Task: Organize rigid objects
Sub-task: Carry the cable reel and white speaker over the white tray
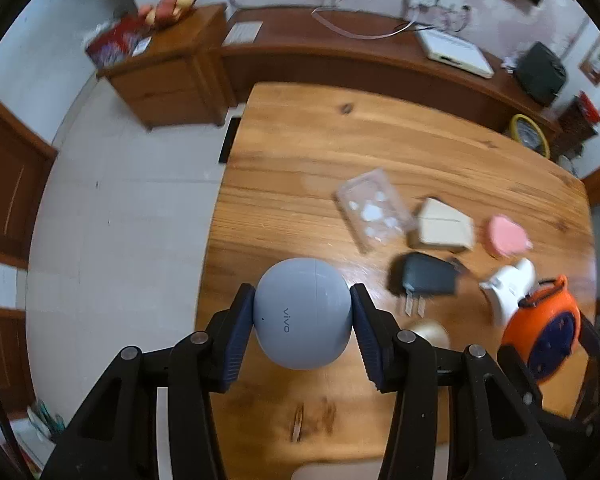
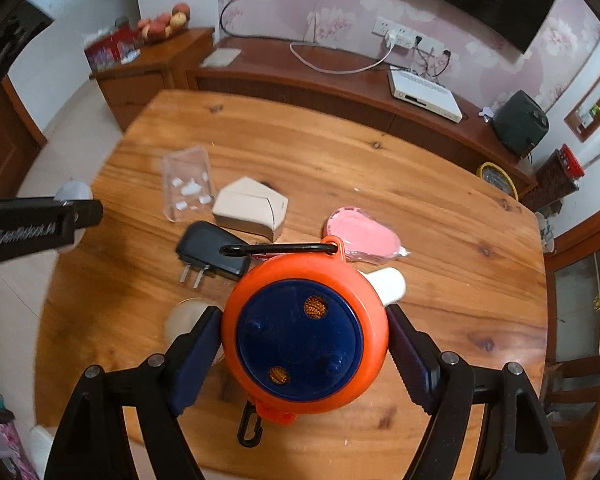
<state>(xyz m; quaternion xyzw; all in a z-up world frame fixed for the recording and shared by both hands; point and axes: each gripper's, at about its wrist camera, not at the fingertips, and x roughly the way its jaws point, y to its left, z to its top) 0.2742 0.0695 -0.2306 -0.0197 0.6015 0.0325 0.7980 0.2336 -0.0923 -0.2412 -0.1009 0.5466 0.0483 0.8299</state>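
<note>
Round grey-blue plastic earbud case (image 1: 302, 314), clamped between the closed-in pads of the left gripper (image 1: 303, 320) above the wooden table (image 1: 340, 148); right gripper (image 2: 305, 344) grips a round orange-and-blue plastic disc (image 2: 305, 336) above the table's black plug adapter (image 2: 210, 254)

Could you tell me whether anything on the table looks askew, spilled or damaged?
Nothing looks spilled or broken. The black charger, beige box and clear case simply lie loose at mixed angles on the wooden table.

earbud case (image 1: 302, 316): pale grey-blue | round device (image 2: 305, 336): orange, navy face | charger (image 2: 210, 250): black | table (image 2: 420, 208): brown woodgrain
</note>
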